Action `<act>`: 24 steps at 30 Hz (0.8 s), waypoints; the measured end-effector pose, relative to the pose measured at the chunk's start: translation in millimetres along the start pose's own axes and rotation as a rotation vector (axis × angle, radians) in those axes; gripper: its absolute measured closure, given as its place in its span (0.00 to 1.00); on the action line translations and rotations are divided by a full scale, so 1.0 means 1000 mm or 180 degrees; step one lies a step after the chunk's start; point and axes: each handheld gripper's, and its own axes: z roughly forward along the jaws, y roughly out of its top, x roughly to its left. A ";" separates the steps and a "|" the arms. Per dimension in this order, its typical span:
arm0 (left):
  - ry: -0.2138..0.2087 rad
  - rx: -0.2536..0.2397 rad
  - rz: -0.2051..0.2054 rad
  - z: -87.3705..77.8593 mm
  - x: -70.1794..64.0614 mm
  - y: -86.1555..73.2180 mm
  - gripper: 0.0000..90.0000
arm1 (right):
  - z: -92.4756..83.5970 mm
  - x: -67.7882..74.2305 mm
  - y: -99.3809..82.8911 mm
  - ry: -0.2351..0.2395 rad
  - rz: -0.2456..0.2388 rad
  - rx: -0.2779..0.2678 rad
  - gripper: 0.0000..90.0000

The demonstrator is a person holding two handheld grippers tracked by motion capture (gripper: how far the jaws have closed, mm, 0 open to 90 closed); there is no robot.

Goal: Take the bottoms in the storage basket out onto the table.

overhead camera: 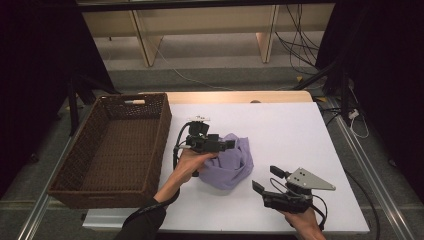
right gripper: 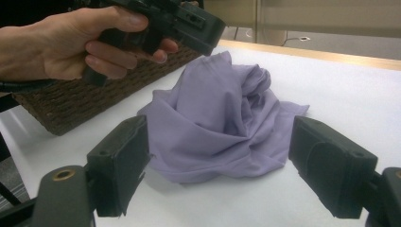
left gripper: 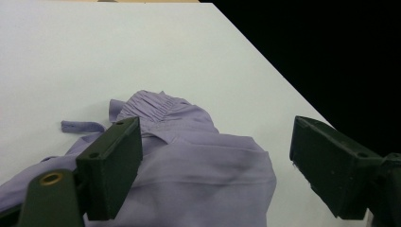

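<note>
Purple cloth [overhead camera: 230, 161] lies under the left gripper [overhead camera: 231, 144], jaws apart, unclamped.

Soft matt lilac cloth [overhead camera: 231, 161], rough wicker basket [overhead camera: 114, 150]

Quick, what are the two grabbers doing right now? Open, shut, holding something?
Left gripper: open above the purple cloth, holding nothing.
Right gripper: open, empty, apart from the cloth.
</note>
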 end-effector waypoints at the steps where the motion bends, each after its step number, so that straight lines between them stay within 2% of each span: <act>1: 0.0001 -0.0006 0.0000 -0.001 0.000 0.000 0.18 | 0.000 0.000 0.000 0.0002 0.0000 0.0000 0.25; 24: -0.0065 -0.0086 0.0022 -0.007 -0.006 -0.005 0.17 | -0.002 -0.002 -0.001 -0.0005 0.0013 -0.0005 0.24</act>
